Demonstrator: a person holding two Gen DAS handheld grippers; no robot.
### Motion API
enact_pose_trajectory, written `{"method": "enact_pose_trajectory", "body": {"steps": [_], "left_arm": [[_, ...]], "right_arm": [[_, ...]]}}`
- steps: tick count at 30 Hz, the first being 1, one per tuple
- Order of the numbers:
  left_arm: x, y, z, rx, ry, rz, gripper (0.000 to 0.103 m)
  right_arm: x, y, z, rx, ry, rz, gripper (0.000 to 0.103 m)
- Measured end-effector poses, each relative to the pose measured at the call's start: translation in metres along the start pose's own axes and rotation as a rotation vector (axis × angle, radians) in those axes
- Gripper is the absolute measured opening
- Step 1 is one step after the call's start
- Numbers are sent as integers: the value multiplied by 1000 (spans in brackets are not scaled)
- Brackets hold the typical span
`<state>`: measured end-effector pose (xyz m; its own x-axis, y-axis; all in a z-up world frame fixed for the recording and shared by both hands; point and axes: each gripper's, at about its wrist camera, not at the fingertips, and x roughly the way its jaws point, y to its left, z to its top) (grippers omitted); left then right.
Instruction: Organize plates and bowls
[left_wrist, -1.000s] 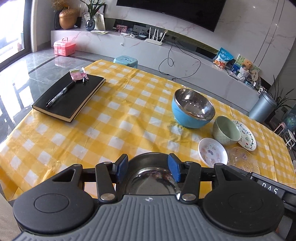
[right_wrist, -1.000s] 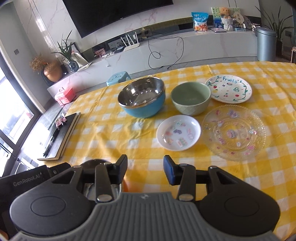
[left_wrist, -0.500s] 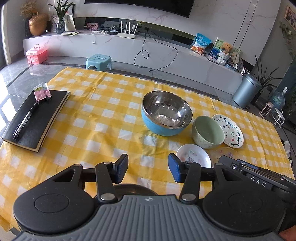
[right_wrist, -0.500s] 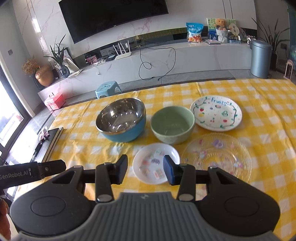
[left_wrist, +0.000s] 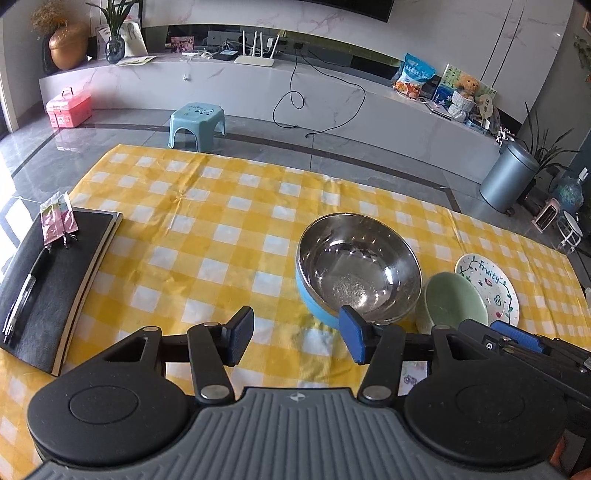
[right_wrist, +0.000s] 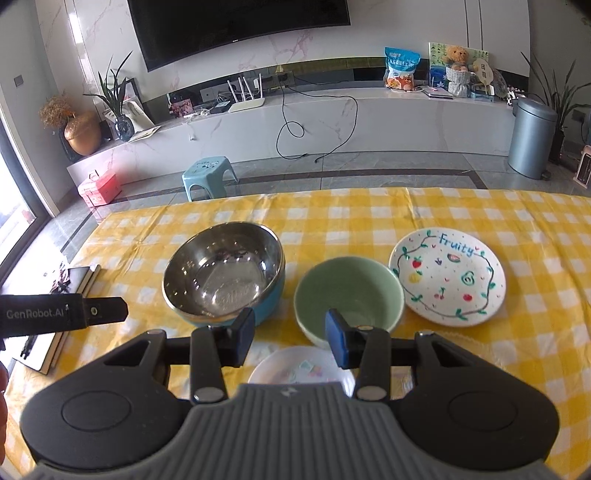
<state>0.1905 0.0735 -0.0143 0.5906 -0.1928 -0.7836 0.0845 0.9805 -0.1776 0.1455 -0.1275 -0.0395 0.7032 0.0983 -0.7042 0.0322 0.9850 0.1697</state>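
Observation:
A steel bowl with a blue outside (left_wrist: 358, 273) (right_wrist: 225, 273) stands mid-table on the yellow checked cloth. To its right sit a green bowl (left_wrist: 454, 302) (right_wrist: 349, 291) and a painted "Fruity" plate (left_wrist: 491, 284) (right_wrist: 448, 277). A small white plate (right_wrist: 299, 367) lies nearer, partly behind the right fingers. My left gripper (left_wrist: 297, 338) hovers short of the steel bowl; its jaws are opening with nothing between them. Over the small plate, my right gripper (right_wrist: 290, 334) is open and holds nothing.
A black notebook (left_wrist: 48, 288) with a pen and a pink packet lies at the table's left edge. The right gripper's body (left_wrist: 517, 339) shows at the right of the left wrist view. Beyond the table's far edge are a blue stool (left_wrist: 197, 125) and a bin (right_wrist: 532, 136).
Both grippers have moved across the table, and the bowls and plates now look nearer. The small steel bowl seen under the left fingers has gone from view. The left jaws stand wider.

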Motion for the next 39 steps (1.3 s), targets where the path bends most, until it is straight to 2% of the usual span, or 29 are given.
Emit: {"method": "enact_pose_trajectory", "body": {"steps": [8,18,22,24,29,34,39], "left_arm": [[41,1,20,-21,23,-1,68],[80,4,28,-58,79,5,66],[90,3,26,-57,100,6,55],[92,2,25,-50,106,2,44],[97,-2,24,-34,122,5,26],[100,-6,22,-23,122,-3,16],[100,-10,22,-13,124,18,14]], "right_arm": [[34,1,23,7,1,-11,43],[70,9,38,-14,17,-16,41],[83,13,36,-21,42,-14,32],[86,13,35,-18,48,-13,27],[92,13,32,-13,65,-7,18],[98,14,29,-4,81,-10,11],[97,12,28,21,86,-4,10]]}}
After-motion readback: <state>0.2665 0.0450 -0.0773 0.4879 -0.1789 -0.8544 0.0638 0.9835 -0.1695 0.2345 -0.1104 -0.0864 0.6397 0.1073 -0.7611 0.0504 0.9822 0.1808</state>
